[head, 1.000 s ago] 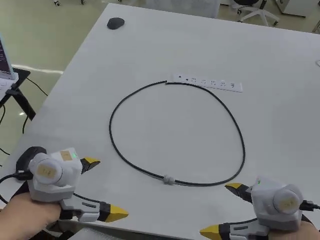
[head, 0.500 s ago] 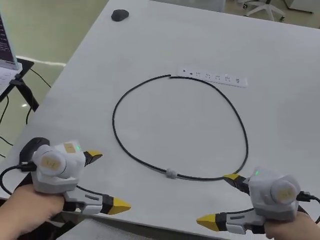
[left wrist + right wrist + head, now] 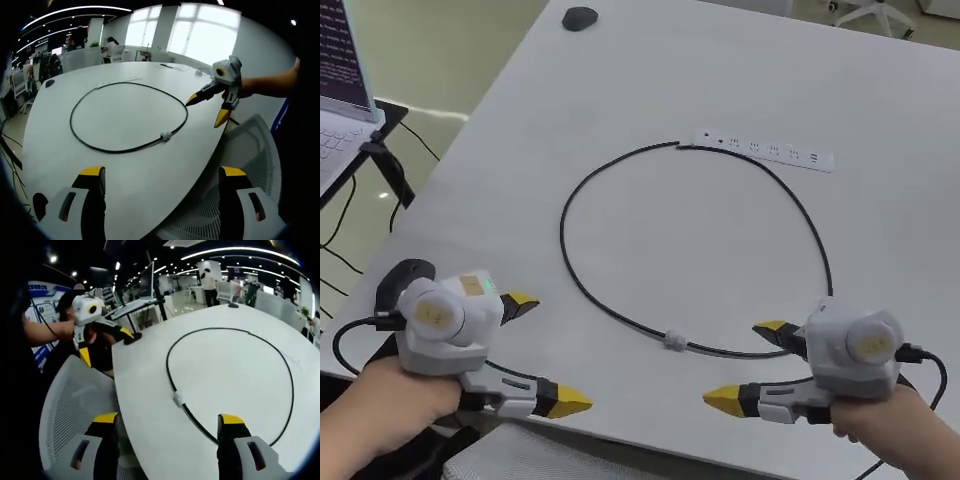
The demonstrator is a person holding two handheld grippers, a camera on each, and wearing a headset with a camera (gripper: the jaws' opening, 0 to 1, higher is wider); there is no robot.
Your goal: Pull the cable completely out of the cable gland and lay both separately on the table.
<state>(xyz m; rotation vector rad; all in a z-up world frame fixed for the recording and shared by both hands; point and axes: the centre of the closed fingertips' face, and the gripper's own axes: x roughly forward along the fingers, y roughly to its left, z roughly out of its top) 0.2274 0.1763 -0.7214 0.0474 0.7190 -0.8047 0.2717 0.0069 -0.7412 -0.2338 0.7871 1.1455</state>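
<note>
A black cable [image 3: 563, 225] [image 3: 74, 105] [image 3: 170, 350] lies in a wide loop on the white table [image 3: 670, 90]. A small grey cable gland [image 3: 674, 341] [image 3: 165, 136] [image 3: 177, 400] sits threaded on it at the near side of the loop. My left gripper [image 3: 548, 352] [image 3: 161, 176] is open near the table's front left edge, apart from the cable. My right gripper [image 3: 748, 362] [image 3: 166, 423] is open at the front right, its upper tip just right of the gland and close to the cable. Nothing lies between either pair of jaws.
A white power strip [image 3: 764, 151] lies at the far end of the loop. A black mouse [image 3: 580, 17] rests at the table's far left. A laptop [image 3: 342, 85] stands on a stand to the left. A mesh chair [image 3: 80, 405] [image 3: 240, 165] sits below the front edge.
Both grippers have moved inward toward the gland; the right one has come closest. The head camera has shifted, so the loop appears further right. Both stay open.
</note>
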